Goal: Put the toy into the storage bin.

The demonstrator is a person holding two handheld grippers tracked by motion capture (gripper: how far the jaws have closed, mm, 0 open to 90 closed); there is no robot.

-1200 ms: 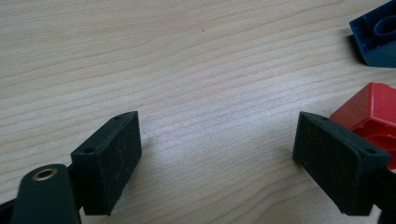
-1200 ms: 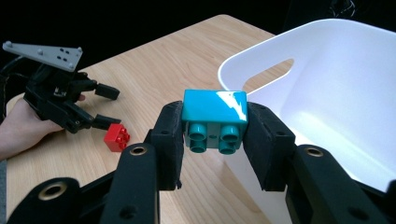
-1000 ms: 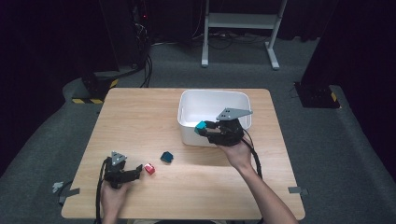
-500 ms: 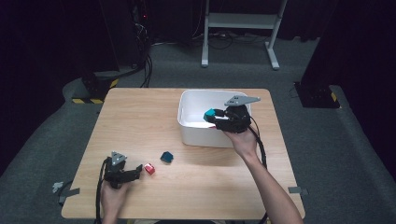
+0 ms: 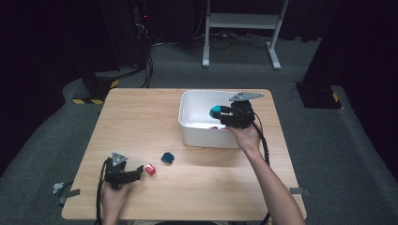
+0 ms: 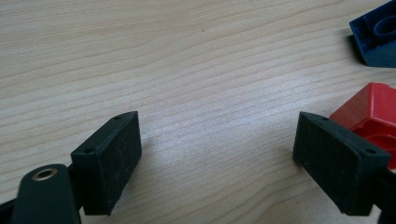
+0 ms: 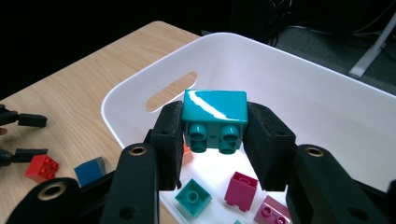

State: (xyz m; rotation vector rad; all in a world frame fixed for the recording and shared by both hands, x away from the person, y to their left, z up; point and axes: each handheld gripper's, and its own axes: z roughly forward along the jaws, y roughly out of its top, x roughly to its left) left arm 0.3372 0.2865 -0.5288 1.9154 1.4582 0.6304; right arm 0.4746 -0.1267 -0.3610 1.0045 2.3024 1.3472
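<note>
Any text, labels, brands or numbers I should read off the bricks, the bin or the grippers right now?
None readable: no words, numbers or logos show on the teal brick in the right gripper, the white bin, the red brick, the blue brick or the left gripper.

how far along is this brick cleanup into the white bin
Partly done. Several bricks already lie in the white bin, among them a teal brick and a magenta brick. In hand: the right gripper holds a teal block over the bin. Left: the red brick and the blue brick on the table, beside the open left gripper.
</note>
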